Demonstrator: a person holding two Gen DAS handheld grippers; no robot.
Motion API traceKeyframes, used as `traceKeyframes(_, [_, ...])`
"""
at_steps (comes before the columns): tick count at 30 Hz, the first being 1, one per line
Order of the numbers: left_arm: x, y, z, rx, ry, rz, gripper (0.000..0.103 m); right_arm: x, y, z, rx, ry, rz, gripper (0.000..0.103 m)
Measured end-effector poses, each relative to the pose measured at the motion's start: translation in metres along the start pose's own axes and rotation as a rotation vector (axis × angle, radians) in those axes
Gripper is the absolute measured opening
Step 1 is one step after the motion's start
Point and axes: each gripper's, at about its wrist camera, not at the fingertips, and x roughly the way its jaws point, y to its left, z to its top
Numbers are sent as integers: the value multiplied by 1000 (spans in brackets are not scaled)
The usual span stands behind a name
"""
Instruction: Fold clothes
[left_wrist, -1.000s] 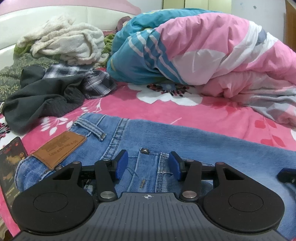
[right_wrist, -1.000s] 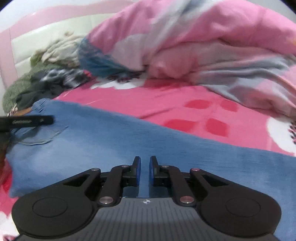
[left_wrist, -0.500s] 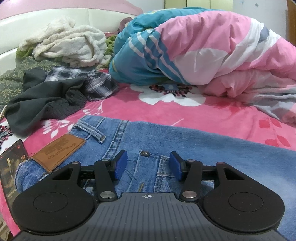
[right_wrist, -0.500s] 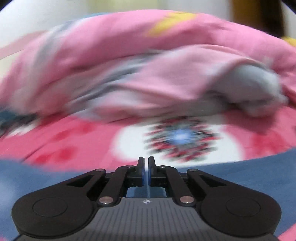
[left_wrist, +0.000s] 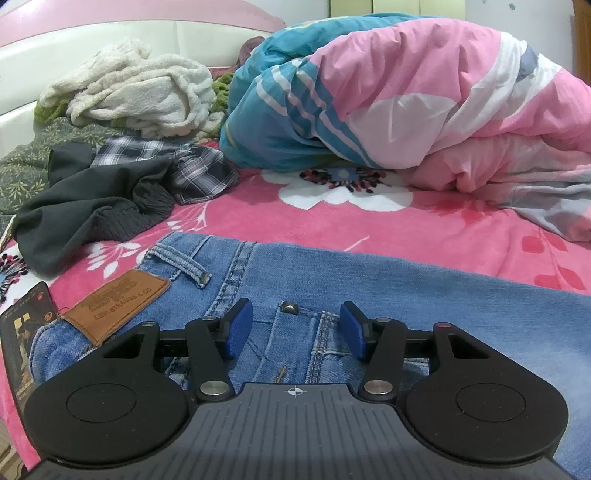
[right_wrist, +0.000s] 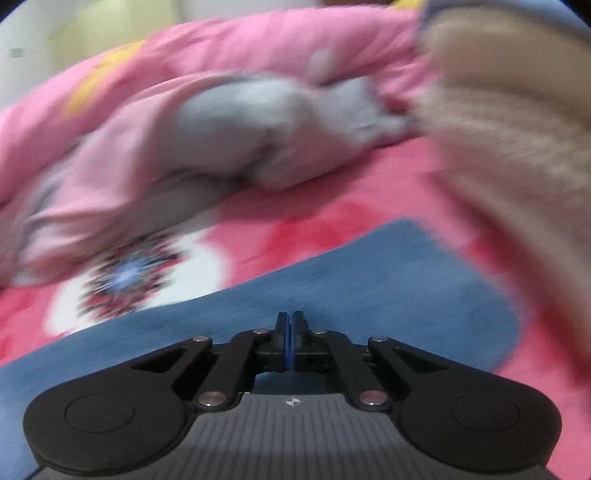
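Note:
Blue jeans (left_wrist: 369, 288) lie flat across the pink flowered bedsheet (left_wrist: 332, 221), waistband to the left with a brown leather label (left_wrist: 118, 306). My left gripper (left_wrist: 296, 328) hovers open over the waistband area near the rivet, nothing between its blue pads. In the blurred right wrist view, the leg end of the jeans (right_wrist: 369, 288) stretches toward the right. My right gripper (right_wrist: 290, 332) is above that leg, its pads pressed together with nothing visible between them.
A bunched pink, blue and white duvet (left_wrist: 406, 103) fills the back of the bed. A dark grey garment (left_wrist: 92, 206), a plaid shirt (left_wrist: 199, 173) and a white fleece (left_wrist: 140, 92) pile at the back left. A beige blurred mass (right_wrist: 517, 129) stands at the right.
My right gripper swept along the jeans from near the waist to the leg end, rolling, and its jaws closed. The left gripper stayed in place.

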Motion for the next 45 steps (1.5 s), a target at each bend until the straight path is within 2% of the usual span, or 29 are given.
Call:
traceKeyframes(2, [0, 0, 0, 2, -1, 2, 53, -6, 14, -1, -32, -6, 50, 1])
traceKeyframes(7, [0, -4, -1, 16, -8, 21, 54, -10, 94, -21, -270, 50, 347, 2])
traceKeyframes(8, [0, -4, -1, 21, -10, 22, 54, -6, 100, -23, -315, 55, 345, 2])
traceKeyframes(10, [0, -4, -2, 29, -13, 23, 54, 10, 88, -16, -312, 58, 285, 1])
traceKeyframes(11, [0, -4, -2, 30, -14, 22, 55, 18, 72, -7, -257, 53, 279, 0])
traceKeyframes(13, [0, -3, -2, 28, -14, 18, 55, 33, 26, 13, -112, 33, 204, 0])
traceKeyframes(17, [0, -4, -2, 32, -16, 22, 55, 52, -47, 41, 117, -25, -8, 0])
traceKeyframes(18, [0, -4, -2, 32, -16, 23, 55, 50, -58, 45, 178, -39, -22, 0])
traceKeyframes(20, [0, -5, -2, 33, -17, 27, 56, 42, -58, 48, 215, -74, -56, 1])
traceKeyframes(22, [1, -6, -2, 35, -18, 33, 56, 25, -41, 43, 141, -115, -41, 2])
traceKeyframes(26, [1, -7, -2, 39, -20, 42, 56, -5, -7, 16, -15, -72, 205, 3])
traceKeyframes(27, [1, -7, -2, 38, -20, 43, 56, -7, -5, 9, -59, -53, 225, 3])
traceKeyframes(29, [1, -7, -2, 38, -20, 44, 56, 1, -13, 1, -152, -25, 96, 5])
traceKeyframes(30, [1, -7, -2, 36, -20, 42, 56, 10, -30, 2, -155, -14, -25, 3])
traceKeyframes(32, [1, -6, -2, 31, -20, 37, 56, 9, -69, 16, 17, -39, -61, 0])
traceKeyframes(33, [1, -5, -2, 28, -19, 34, 56, 4, -77, 22, 84, -51, -111, 1])
traceKeyframes(35, [1, -5, -2, 24, -18, 32, 56, -8, -70, 27, 37, -89, -197, 2])
traceKeyframes(37, [1, -6, -1, 22, -15, 38, 56, -20, -43, 19, -86, -97, -158, 2])
traceKeyframes(38, [0, -6, -1, 22, -17, 40, 56, -25, -28, 14, -137, -96, -110, 3])
traceKeyframes(40, [-3, -6, 0, 14, -24, 42, 56, -41, 0, -2, -203, -91, 54, 4])
traceKeyframes(41, [-5, -5, 1, 5, -30, 42, 56, -47, 11, -11, -236, -88, 122, 8])
traceKeyframes(43, [-17, -5, 3, -16, -83, 27, 56, -58, 33, -30, -302, -80, 251, 13])
traceKeyframes(44, [-25, -6, 5, -22, -113, 8, 56, -57, 42, -38, -342, -61, 263, 15])
traceKeyframes(45, [-34, -7, 6, -27, -143, -14, 56, -56, 41, -46, -385, -36, 219, 16])
